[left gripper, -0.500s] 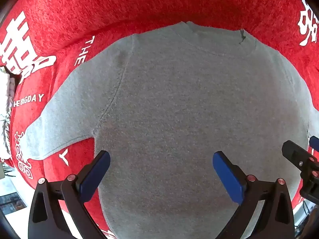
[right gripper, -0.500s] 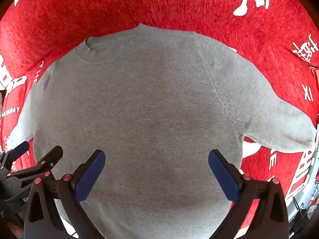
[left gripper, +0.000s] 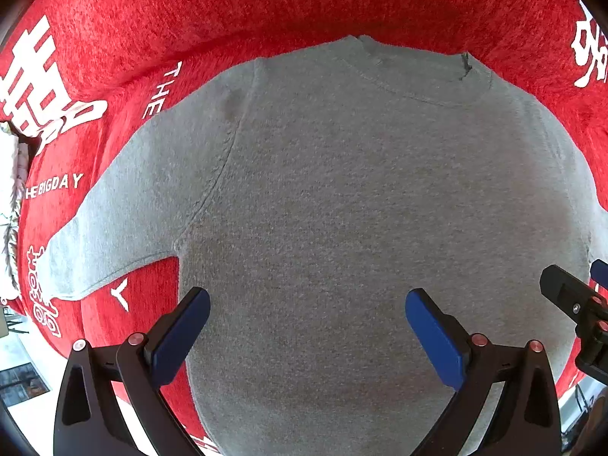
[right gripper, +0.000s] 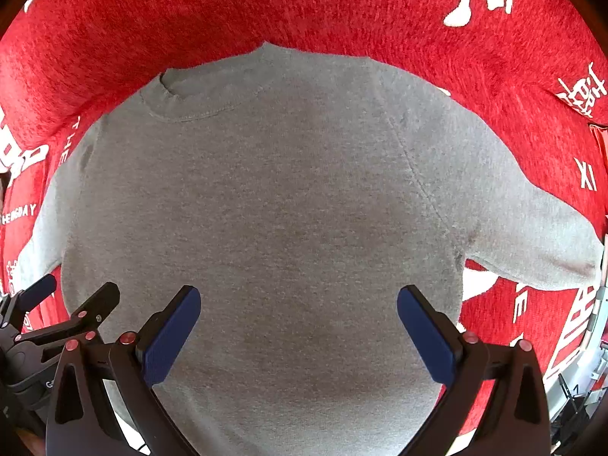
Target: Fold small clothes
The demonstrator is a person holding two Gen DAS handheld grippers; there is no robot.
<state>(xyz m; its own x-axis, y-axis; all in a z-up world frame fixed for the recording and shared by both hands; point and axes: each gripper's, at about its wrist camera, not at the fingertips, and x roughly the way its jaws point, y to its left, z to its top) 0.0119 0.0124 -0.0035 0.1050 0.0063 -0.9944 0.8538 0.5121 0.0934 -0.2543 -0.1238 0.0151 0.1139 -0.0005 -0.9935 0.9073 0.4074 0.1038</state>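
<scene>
Red cloth with white lettering, covering the tabletop. Grey sweater, laid flat on the cloth, both sleeves spread outward, collar at the far side. Left tool and right tool: above the sweater's body, blue pads wide apart, holding nothing.

Each gripper, left gripper and right gripper, has black triangular finger frames with cut-out slots. The fingers carry dark blue ribbed pads. Small reddish round screw heads sit just behind the pads.
</scene>
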